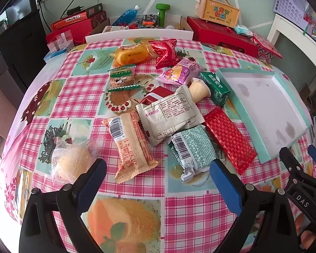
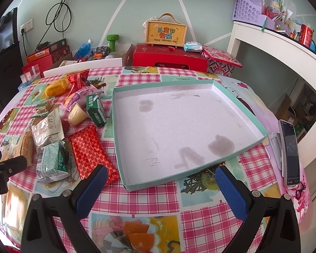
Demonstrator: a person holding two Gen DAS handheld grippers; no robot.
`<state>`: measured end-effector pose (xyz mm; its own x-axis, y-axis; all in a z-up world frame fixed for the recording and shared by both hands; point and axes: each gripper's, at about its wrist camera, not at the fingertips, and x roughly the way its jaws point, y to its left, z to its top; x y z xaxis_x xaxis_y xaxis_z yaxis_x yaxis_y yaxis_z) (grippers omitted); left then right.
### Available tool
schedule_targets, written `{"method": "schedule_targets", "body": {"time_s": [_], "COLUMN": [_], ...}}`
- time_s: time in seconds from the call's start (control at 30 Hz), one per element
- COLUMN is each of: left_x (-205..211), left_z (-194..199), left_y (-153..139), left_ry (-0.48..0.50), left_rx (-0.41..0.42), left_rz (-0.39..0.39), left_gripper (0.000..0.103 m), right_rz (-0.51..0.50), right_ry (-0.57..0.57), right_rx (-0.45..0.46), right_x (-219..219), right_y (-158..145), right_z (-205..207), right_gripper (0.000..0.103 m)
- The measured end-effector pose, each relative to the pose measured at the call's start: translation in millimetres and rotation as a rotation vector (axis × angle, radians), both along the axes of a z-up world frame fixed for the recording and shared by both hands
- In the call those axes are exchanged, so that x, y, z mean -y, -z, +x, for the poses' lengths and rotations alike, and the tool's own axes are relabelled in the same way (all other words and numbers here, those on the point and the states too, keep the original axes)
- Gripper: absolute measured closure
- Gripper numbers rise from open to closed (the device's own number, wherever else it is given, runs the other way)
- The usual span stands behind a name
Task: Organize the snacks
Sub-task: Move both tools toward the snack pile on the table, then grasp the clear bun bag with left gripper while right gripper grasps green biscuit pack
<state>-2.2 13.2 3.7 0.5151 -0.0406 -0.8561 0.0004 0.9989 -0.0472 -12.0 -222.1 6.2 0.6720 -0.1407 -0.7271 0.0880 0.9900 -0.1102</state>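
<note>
Both the left gripper (image 1: 158, 171) and right gripper (image 2: 161, 178) hung released over the bench (image 1: 78, 88). Snack packets (image 1: 168, 118) lay beside the teal tray (image 2: 242, 105). Only the right view showed a phone (image 2: 290, 151) (the gift box (image 2: 166, 34) read "Happy Children's Day").

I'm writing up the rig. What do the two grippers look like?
Both the left gripper and the right gripper have black plastic fingers with blue textured pads on the inner faces and silver screws at the joints. The right gripper's body shows white lettering "DAS" in the left wrist view. No cables or sleeves show.
</note>
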Motion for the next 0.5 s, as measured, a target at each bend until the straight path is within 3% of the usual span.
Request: {"method": "schedule_targets", "body": {"time_s": [0.07,0.33,0.5], "left_x": [-7.7,-73.6,-102.0], "left_z": [0.7,10.9,16.4], "left_y": [-4.3,-18.9,-8.4], "left_ry": [-0.005,-0.118,-0.157], "left_rx": [-0.002,0.001,-0.047], "left_rz": [0.025,-0.051,-0.116], "left_gripper": [0.005,0.005,0.005], "right_rz": [0.019,0.086,0.125], "right_ry": [-0.015,-0.121,-0.212], "right_rx": [0.010,0.020,-0.025], "right_x": [-2.2,-38.6,-74.8], "right_y": [-2.5,-10.7,-2.5], "right_z": [1.4,13.7,26.9], "right_gripper": [0.000,0.000,0.002]}}
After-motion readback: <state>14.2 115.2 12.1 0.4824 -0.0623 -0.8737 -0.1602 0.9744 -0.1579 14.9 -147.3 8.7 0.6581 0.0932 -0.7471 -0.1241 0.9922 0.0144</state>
